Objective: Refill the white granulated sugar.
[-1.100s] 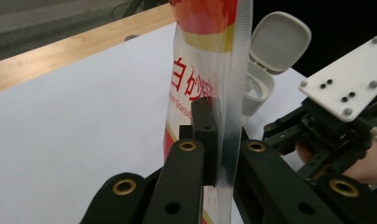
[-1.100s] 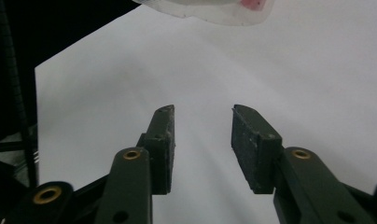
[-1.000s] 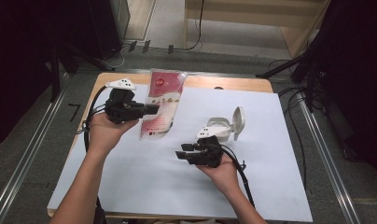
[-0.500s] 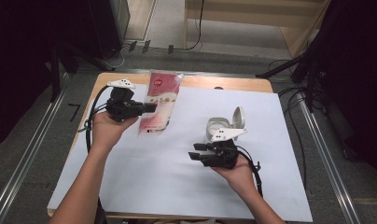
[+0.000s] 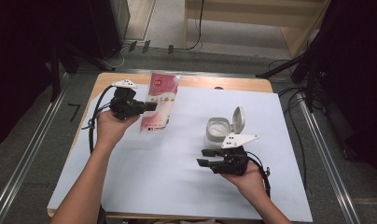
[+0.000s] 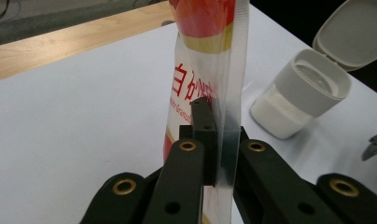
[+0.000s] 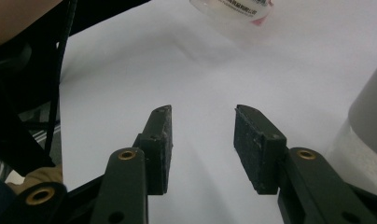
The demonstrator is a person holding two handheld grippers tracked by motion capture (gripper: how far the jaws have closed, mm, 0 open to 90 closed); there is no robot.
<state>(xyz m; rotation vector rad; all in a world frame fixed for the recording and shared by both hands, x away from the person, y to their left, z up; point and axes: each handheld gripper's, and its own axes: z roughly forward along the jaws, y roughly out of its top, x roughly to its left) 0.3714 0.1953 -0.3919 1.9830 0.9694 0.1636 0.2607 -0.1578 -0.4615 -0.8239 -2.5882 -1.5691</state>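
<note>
Left tool [image 5: 147,107] clamped on a clear plastic pouch with red and gold print [image 5: 159,100]; right tool [image 5: 205,157] empty, jaws apart.

High view: pouch held over the far left of the white-covered table [image 5: 130,177], long axis running away from the person, gripped at its left edge. White lidded plastic jar with flip cap open [image 5: 218,131] standing right of centre, just beyond the right tool and nearer to it than to the left. Left gripper view: jaws shut on the pouch's edge [image 6: 210,93], jar [image 6: 301,93] ahead and to the right, well apart. Right gripper view: pads spread over bare sheet, jar wall [image 7: 364,135] close at the right edge, pouch bottom [image 7: 233,11] far ahead. Likely next: bringing pouch across to the jar mouth.
</note>
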